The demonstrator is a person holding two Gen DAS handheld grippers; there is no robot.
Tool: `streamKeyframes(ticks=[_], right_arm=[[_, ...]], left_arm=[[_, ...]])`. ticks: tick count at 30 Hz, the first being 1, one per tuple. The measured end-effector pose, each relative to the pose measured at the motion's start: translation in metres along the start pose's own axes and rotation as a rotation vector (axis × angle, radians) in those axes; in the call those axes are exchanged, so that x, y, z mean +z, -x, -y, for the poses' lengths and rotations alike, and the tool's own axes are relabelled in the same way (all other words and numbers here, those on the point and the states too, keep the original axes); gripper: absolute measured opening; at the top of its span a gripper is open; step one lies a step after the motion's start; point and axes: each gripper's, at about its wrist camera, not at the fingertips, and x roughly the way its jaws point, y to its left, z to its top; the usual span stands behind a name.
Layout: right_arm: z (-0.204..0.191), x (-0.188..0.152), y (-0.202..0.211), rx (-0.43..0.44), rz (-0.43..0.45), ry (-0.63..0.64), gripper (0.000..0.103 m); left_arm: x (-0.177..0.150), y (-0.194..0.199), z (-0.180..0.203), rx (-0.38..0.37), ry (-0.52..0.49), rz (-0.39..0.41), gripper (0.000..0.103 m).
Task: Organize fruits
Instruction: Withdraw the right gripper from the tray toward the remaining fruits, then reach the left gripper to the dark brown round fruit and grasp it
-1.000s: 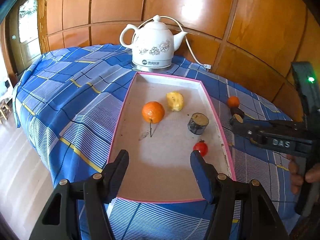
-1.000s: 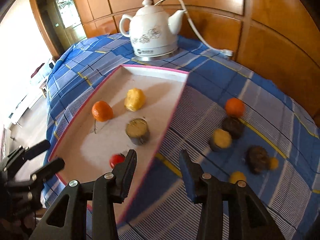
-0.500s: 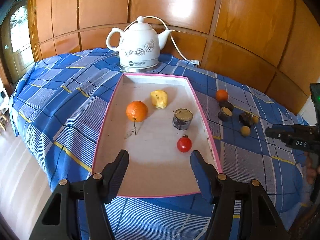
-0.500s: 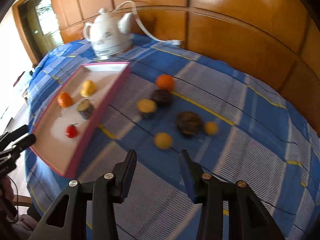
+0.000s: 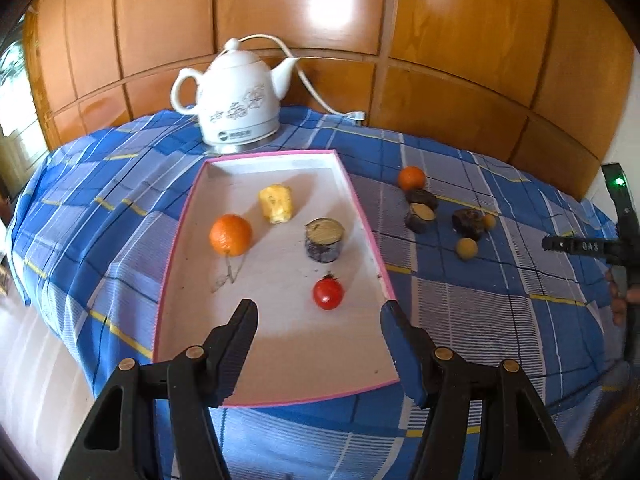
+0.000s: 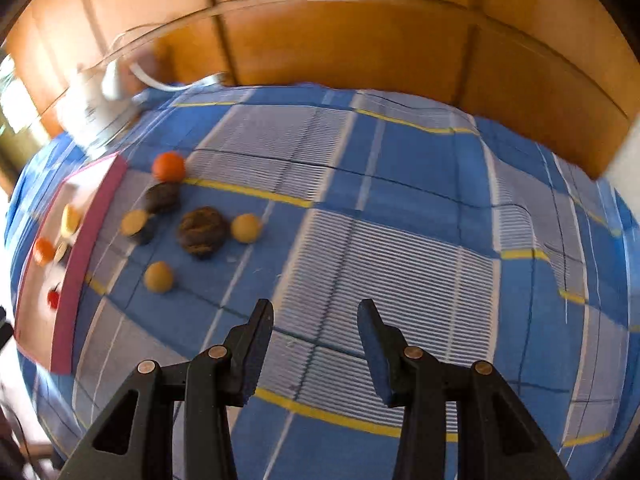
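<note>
A pink-rimmed white tray (image 5: 368, 232) on the blue checked cloth holds an orange (image 5: 231, 234), a yellow fruit piece (image 5: 275, 203), a dark cut fruit (image 5: 324, 239) and a red tomato (image 5: 328, 293). My left gripper (image 5: 318, 320) hovers open over the tray's near end, empty. Right of the tray lie a small orange (image 6: 168, 166), dark fruits (image 6: 201, 230) and two yellow balls (image 6: 158, 276). My right gripper (image 6: 316, 322) stands open and empty over bare cloth, to the right of these loose fruits. Its body (image 5: 588, 246) shows at the far right in the left wrist view.
A white floral kettle (image 5: 236, 110) with its cord stands behind the tray by the wooden panel wall (image 5: 460, 40). The cloth drops off at the table's left and near edges. A person's fingers (image 5: 618, 304) grip the right tool.
The right gripper has swung rightward away from the tray, so the loose fruits now lie at its left. The left gripper drew back and rolled slightly. Both jaws kept their width.
</note>
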Motion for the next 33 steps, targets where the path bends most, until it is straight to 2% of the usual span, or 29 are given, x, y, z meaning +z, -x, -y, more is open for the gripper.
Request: streamKeyframes(ticks=[4, 9, 15, 29, 33], right_arm=[[0.011, 0.003, 0.001, 0.023, -0.002, -0.077, 0.044], [0.012, 0.003, 0.004, 0.014, -0.001, -0.087, 0.044], [0.012, 0.004, 0.002, 0.017, -0.014, -0.087, 0.044], [0.008, 0.005, 0.005, 0.008, -0.019, -0.063, 0.044], [0.007, 0.006, 0.007, 0.012, -0.012, -0.060, 0.044]], left_arm=[[0.009, -0.006, 0.017, -0.034, -0.038, -0.010, 0.065], [0.023, -0.019, 0.037, -0.070, -0.072, -0.030, 0.065], [0.038, -0.033, 0.056, -0.096, -0.111, -0.047, 0.065], [0.073, -0.073, 0.082, -0.120, -0.131, -0.083, 0.064], [0.077, -0.080, 0.099, -0.164, -0.166, -0.087, 0.062]])
